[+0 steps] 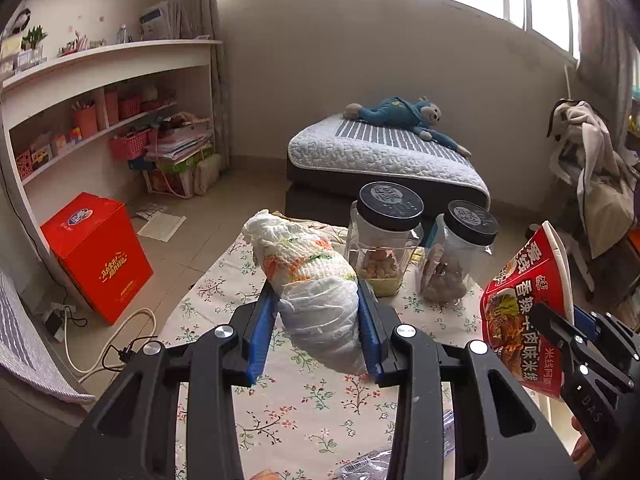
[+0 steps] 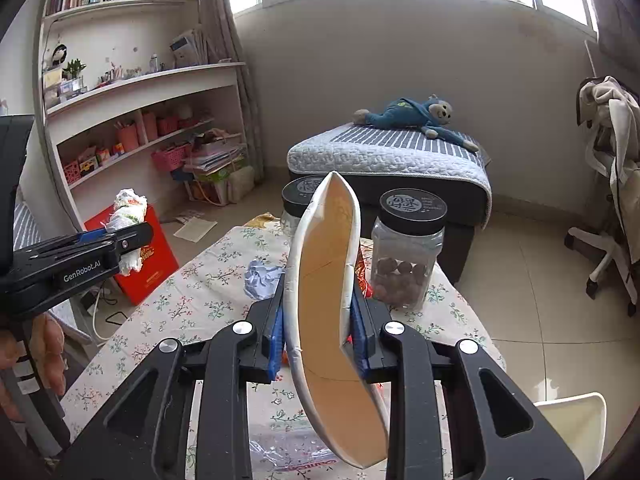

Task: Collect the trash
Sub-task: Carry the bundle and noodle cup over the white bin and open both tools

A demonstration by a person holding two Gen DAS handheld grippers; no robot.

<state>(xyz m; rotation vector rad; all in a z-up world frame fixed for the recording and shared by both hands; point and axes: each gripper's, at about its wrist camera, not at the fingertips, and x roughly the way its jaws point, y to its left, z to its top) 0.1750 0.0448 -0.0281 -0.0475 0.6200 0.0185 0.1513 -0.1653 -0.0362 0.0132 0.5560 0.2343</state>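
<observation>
Your left tongs (image 1: 318, 332) clamp the rolled diaper (image 1: 308, 280) above the desk (image 1: 304, 412); right tongs (image 2: 318, 334) squash the noodle bowl (image 2: 332, 300), whose crushed rim could slip free

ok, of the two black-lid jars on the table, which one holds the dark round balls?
The right-hand jar, beside the right gripper. The left jar holds paler tan pieces.

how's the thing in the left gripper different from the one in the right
The left gripper is clamped on a soft rolled diaper, white with floral print. The right gripper pinches a stiff paper noodle cup, squashed flat, red printed outside, tan inside. Both are held clear above the table.
</observation>
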